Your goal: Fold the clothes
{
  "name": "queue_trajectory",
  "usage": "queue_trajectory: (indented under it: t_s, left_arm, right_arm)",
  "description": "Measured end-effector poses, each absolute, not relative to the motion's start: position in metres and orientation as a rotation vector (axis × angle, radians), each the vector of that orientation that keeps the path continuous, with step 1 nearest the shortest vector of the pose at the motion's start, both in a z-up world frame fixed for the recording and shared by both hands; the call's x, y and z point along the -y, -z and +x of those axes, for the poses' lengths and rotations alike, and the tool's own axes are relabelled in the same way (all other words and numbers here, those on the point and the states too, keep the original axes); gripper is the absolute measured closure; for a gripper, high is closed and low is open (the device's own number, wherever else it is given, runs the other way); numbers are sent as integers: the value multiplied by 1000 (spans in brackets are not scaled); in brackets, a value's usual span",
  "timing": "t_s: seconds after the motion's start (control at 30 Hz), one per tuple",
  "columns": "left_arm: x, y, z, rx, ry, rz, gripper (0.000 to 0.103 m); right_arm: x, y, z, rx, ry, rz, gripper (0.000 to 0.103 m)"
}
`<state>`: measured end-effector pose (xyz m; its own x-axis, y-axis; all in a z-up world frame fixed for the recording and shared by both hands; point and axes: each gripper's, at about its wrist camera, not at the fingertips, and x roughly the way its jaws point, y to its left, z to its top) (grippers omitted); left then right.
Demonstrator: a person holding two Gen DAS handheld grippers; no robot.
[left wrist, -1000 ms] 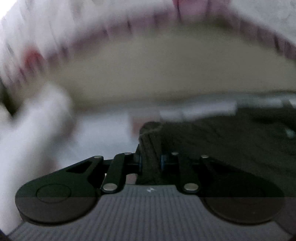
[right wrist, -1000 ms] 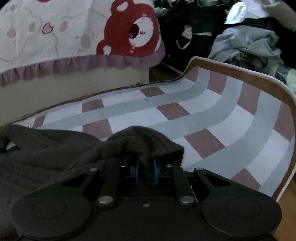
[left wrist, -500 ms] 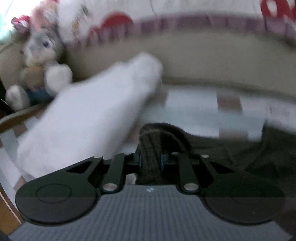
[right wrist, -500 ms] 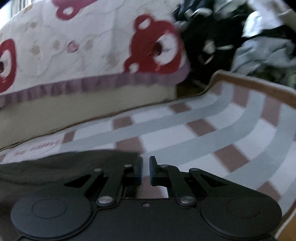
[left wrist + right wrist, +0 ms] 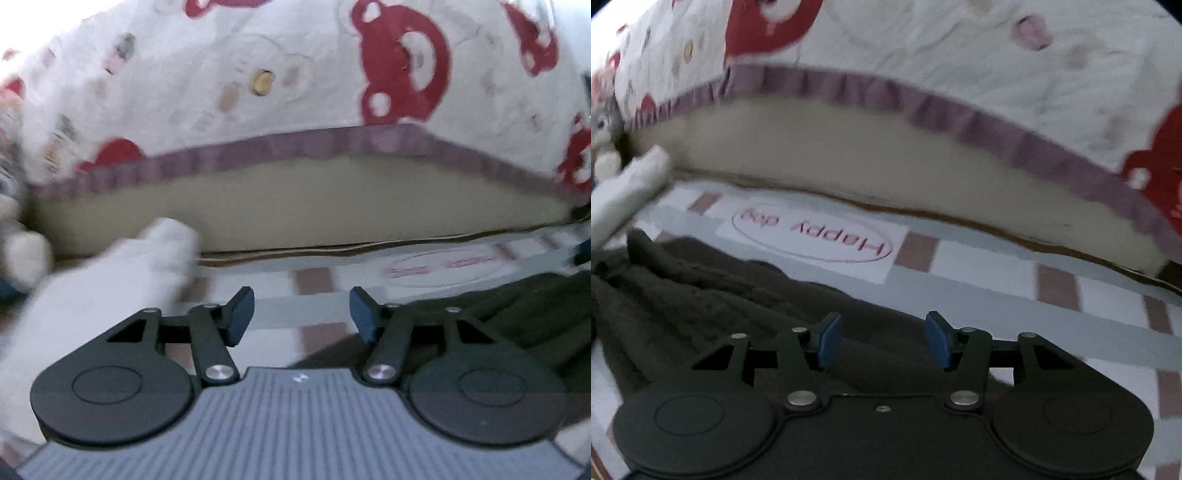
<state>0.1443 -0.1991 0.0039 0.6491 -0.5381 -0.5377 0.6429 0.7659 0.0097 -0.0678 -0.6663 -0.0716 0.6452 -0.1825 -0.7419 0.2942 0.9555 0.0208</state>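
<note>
A dark olive knit sweater (image 5: 713,295) lies spread on a checked mat (image 5: 979,258). In the left wrist view it (image 5: 524,310) lies at the right, partly under the gripper. My left gripper (image 5: 301,314) is open and empty over the mat, just left of the sweater's edge. My right gripper (image 5: 882,339) is open and empty, low over the sweater's near edge. A white folded garment (image 5: 92,295) lies at the left of the mat; it also shows in the right wrist view (image 5: 628,188).
A bed with a beige mattress side (image 5: 849,162) and a white quilt with red bears (image 5: 399,74) runs along the far edge of the mat. A grey stuffed toy (image 5: 602,125) sits at the far left.
Both grippers were shut on the sweater a second ago. The right one let go first, then the left. Both jaws now stand wide open and the sweater lies flat on the mat.
</note>
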Motion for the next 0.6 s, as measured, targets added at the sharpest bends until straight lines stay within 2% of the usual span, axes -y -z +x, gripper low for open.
queue_trajectory:
  t_s: [0.23,0.47,0.5,0.53,0.6]
  left_arm:
    - [271,63,180,-738,791,386,45]
    - [333,108,186,-783,870,572,45]
    - [336,112,187,-795,849,563,50]
    - [338,116,189,-808,830,550,72]
    - [340,116,193,-835,813,496,85]
  right_arm:
    - [694,112,-44,-903,223,305,48]
    - [700,127,-73,-994,178,380,48]
    - [700,128,-79,-1008,161,405,48]
    - [699,128,-84,-1024,131,427,47]
    - [693,128,-93,-1068,55,455,47]
